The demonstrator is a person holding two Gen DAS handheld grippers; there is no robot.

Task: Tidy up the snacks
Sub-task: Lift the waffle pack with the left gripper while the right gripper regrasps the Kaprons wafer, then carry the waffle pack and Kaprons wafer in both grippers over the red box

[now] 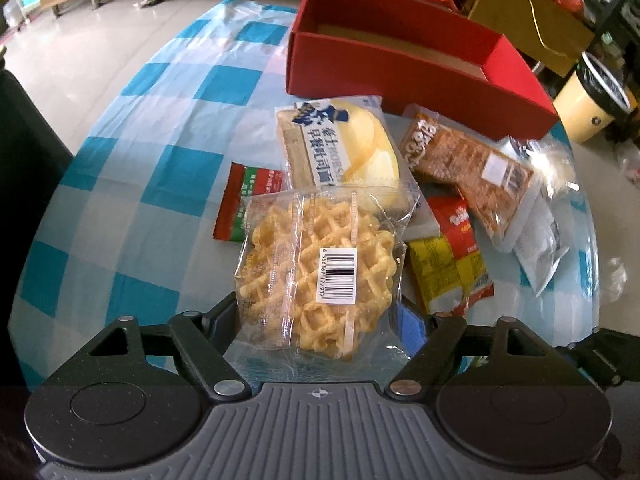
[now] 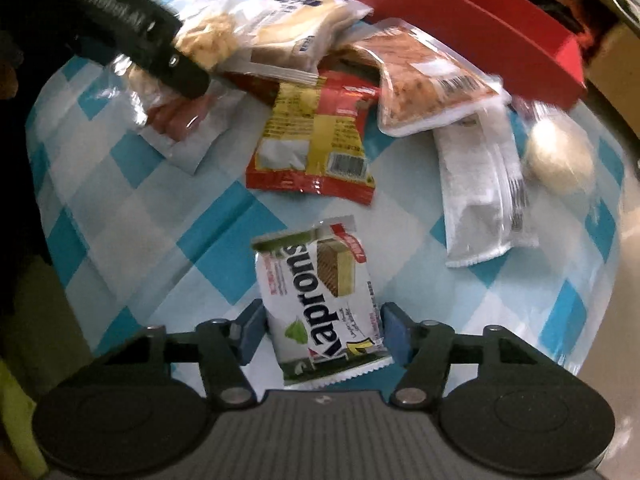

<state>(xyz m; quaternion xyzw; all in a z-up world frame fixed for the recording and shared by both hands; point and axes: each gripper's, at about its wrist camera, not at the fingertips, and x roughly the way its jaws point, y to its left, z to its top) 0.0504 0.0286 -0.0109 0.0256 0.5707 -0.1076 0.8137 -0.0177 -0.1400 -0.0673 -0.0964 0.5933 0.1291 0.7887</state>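
Observation:
A clear pack with a waffle hangs between the fingers of my left gripper, which is shut on its sides. In the right wrist view, one of the left gripper's black fingers grips that same pack above the pile. My right gripper has a white and green Kaprons wafer pack between its blue pads, which touch both edges. The open red box stands behind the snacks.
On the blue-checked cloth lie a bread pack, an orange-brown pack, a red-and-yellow bag, a red-green sachet, a white pack and a round bun. A cream bucket stands beyond the table's right edge.

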